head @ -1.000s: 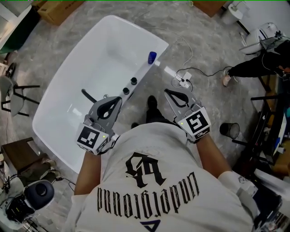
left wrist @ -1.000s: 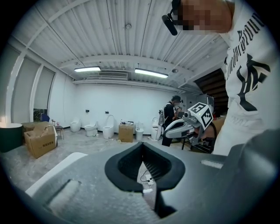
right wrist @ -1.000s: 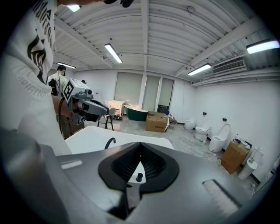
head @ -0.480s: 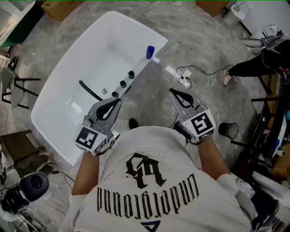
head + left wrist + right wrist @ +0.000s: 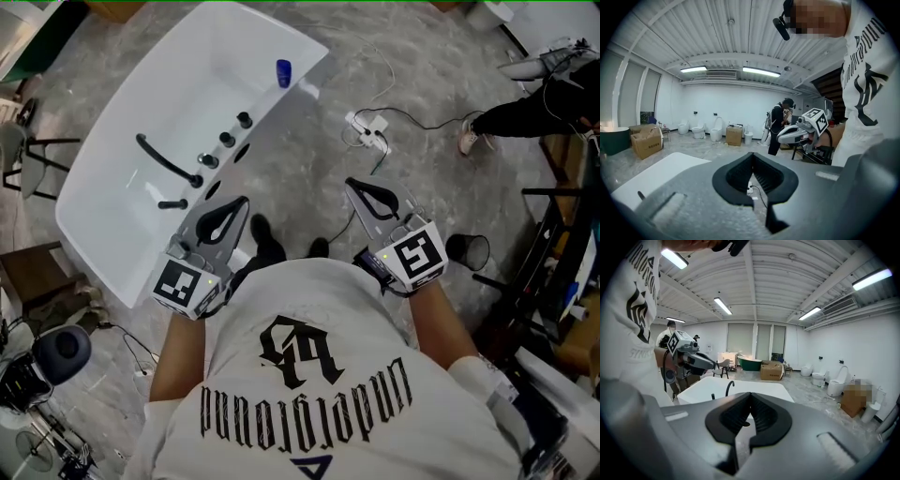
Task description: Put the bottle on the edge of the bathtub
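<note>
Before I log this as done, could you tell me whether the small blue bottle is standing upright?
Upright: the small blue bottle stands on end on the white bathtub rim.

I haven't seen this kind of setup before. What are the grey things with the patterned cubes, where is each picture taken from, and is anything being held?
There is no robot here. A person holds a tool in each hand: the left hand-held gripper and the right hand-held gripper. The patterned cubes are part of them. The top-down picture comes from a camera on the person's head. The other two come from cameras riding on each tool, looking along its jaws. Both pairs of jaws are shut with nothing between them. On the floor stands a white bathtub with a black faucet. A blue bottle stands on its rim. A power strip lies nearby.
</note>
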`<action>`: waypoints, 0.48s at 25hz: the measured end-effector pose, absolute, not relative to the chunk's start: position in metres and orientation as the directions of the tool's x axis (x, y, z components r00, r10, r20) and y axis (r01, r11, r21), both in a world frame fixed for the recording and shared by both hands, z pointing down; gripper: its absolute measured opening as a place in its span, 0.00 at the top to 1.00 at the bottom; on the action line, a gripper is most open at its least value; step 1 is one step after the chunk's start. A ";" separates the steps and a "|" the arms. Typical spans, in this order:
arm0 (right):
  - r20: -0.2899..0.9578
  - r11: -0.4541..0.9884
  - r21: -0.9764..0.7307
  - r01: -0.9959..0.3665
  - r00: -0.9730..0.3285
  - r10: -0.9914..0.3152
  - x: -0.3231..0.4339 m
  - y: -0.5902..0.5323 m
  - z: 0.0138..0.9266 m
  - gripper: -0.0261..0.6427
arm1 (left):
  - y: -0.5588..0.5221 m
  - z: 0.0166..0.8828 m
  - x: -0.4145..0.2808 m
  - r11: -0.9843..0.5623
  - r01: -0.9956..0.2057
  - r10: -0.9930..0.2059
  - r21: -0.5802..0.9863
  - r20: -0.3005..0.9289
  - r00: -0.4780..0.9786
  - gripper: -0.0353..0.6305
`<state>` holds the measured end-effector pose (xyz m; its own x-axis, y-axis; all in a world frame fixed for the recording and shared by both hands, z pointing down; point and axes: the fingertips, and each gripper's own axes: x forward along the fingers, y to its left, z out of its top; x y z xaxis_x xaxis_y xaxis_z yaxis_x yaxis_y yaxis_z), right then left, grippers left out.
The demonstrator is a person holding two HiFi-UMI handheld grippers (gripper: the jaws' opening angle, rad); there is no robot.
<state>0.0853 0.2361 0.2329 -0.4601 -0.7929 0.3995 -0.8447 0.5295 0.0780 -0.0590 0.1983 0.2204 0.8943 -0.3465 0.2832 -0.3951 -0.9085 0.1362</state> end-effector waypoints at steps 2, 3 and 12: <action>0.400 0.539 0.063 -0.840 -0.474 -0.785 0.094 0.252 0.235 0.96 | 0.216 0.221 -0.053 -0.898 -0.417 -0.364 0.139 0.297 0.882 0.94; 0.400 0.547 0.058 -0.835 -0.483 -0.779 0.097 0.260 0.236 0.96 | 0.225 0.222 -0.050 -0.893 -0.428 -0.372 0.139 0.306 0.876 0.94; 0.390 0.572 0.060 -0.818 -0.508 -0.768 0.081 0.324 0.241 0.96 | 0.298 0.219 -0.062 -0.897 -0.428 -0.378 0.106 0.314 0.871 0.94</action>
